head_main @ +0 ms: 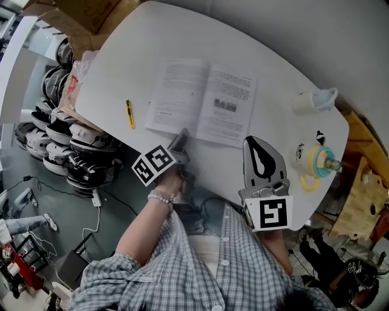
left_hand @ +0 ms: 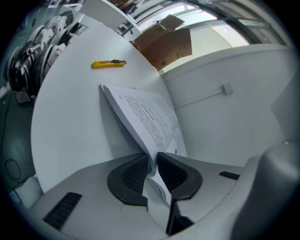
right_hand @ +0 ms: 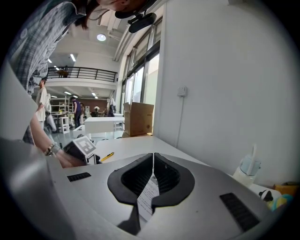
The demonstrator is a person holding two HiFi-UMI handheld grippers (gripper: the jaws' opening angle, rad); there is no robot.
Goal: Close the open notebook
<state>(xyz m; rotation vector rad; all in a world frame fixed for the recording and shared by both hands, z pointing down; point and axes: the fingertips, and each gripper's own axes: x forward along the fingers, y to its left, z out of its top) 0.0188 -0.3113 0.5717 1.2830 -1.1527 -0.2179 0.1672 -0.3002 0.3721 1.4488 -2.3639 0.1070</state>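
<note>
Near the table (left_hand: 70,122) edge, left claw (left_hand: 152,156) clamps narrowly on the notebook (left_hand: 150,115).

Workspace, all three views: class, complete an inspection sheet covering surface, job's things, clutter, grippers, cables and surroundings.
Surface: white table, rounded edge.
Job's things: notebook open, its near pages lifted.
Clutter: yellow knife left of it; cup and toy teapot at the right.
Grippers: left gripper shut on the notebook's pages; right gripper shut on a printed sheet, seemingly the notebook's corner.
Cables: white cable on the floor; nothing seen on the table.
Surroundings: cardboard box beyond the table.
</note>
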